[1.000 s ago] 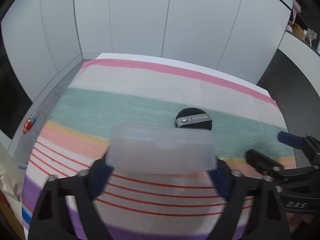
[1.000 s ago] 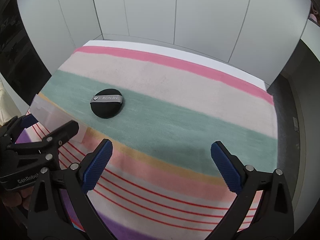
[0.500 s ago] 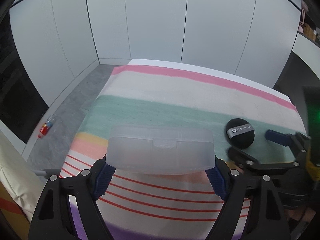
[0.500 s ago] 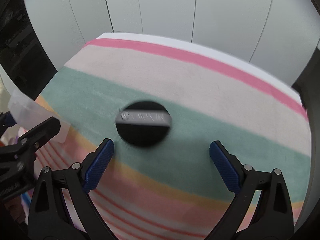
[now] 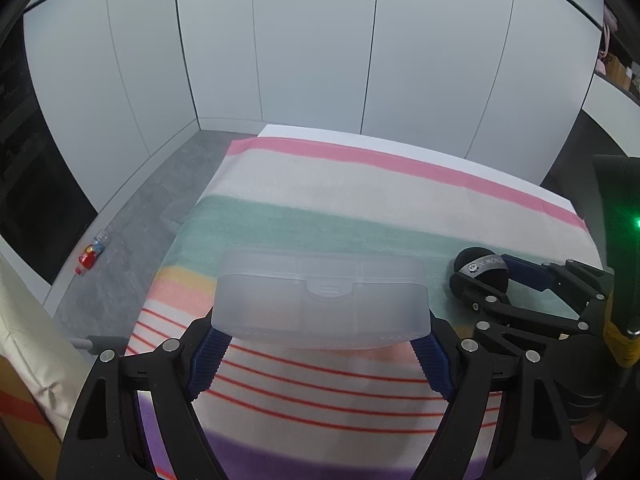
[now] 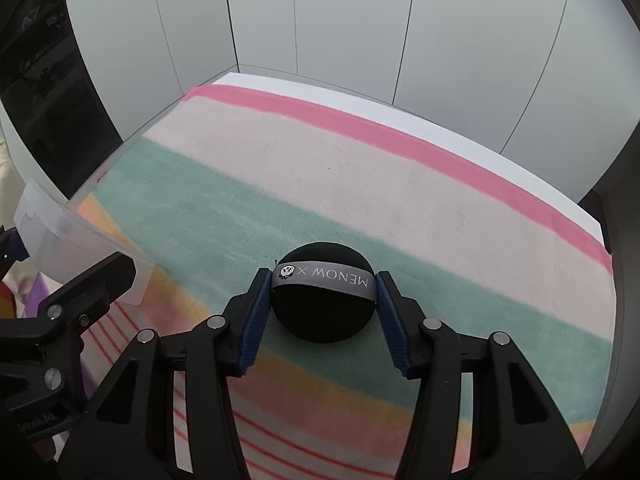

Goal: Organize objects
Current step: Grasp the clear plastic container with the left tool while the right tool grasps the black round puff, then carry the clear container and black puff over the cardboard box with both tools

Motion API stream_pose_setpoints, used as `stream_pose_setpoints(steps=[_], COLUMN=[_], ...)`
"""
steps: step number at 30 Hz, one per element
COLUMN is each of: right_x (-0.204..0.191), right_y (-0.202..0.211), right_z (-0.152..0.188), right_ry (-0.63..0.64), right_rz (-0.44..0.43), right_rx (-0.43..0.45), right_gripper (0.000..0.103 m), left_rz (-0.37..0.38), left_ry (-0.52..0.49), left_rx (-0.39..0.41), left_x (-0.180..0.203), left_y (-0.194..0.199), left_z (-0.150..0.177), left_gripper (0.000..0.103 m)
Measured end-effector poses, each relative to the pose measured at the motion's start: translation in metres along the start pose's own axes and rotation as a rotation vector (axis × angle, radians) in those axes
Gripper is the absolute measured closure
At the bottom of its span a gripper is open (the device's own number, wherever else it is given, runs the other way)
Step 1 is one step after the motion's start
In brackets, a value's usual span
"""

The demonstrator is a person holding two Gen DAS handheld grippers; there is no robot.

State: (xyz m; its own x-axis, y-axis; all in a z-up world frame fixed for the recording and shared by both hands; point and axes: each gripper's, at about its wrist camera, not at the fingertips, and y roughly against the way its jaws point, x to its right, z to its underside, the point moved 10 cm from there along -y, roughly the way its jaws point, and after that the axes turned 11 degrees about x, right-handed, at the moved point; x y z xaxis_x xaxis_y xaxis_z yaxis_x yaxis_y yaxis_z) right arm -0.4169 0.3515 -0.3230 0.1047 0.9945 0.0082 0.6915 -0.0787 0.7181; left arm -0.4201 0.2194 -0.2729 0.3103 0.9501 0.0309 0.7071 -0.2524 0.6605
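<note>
My left gripper (image 5: 320,344) is shut on a translucent plastic box (image 5: 320,296) and holds it above the striped cloth (image 5: 360,196). The box also shows at the left edge of the right wrist view (image 6: 76,232). A black round powder puff (image 6: 324,300) with a grey "MENOW" band lies on the green stripe. My right gripper (image 6: 322,316) has closed its blue pads against both sides of the puff. In the left wrist view the puff (image 5: 480,268) sits at the right, between the right gripper's fingers (image 5: 524,274).
The striped cloth (image 6: 360,152) covers a table with white wall panels behind. A small red bottle (image 5: 91,254) lies on the grey floor to the left. Dark furniture stands at the far left.
My right gripper moved forward to the puff and closed its fingers on it. My left gripper shifted left with the box still held.
</note>
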Motion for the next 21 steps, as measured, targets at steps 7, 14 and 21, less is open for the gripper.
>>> stream_pose_setpoints(steps=[7,14,21], right_x=[0.004,0.012,0.018], right_y=[0.032,0.083,0.14], right_z=[0.001,-0.003,-0.012], right_ry=[-0.048,-0.069,-0.081], right_rz=[0.01,0.023,0.055], right_rx=[-0.004,0.013,0.051], right_gripper=[0.049,0.049,0.049], left_rz=[0.013,0.029,0.038], left_ry=[0.0,-0.017,-0.038], left_rx=[0.0,0.013,0.043], left_x=[0.014,0.029,0.035], left_y=[0.032,0.073,0.117], left_z=[0.003,-0.004,-0.021], left_gripper=[0.021,0.021,0.021])
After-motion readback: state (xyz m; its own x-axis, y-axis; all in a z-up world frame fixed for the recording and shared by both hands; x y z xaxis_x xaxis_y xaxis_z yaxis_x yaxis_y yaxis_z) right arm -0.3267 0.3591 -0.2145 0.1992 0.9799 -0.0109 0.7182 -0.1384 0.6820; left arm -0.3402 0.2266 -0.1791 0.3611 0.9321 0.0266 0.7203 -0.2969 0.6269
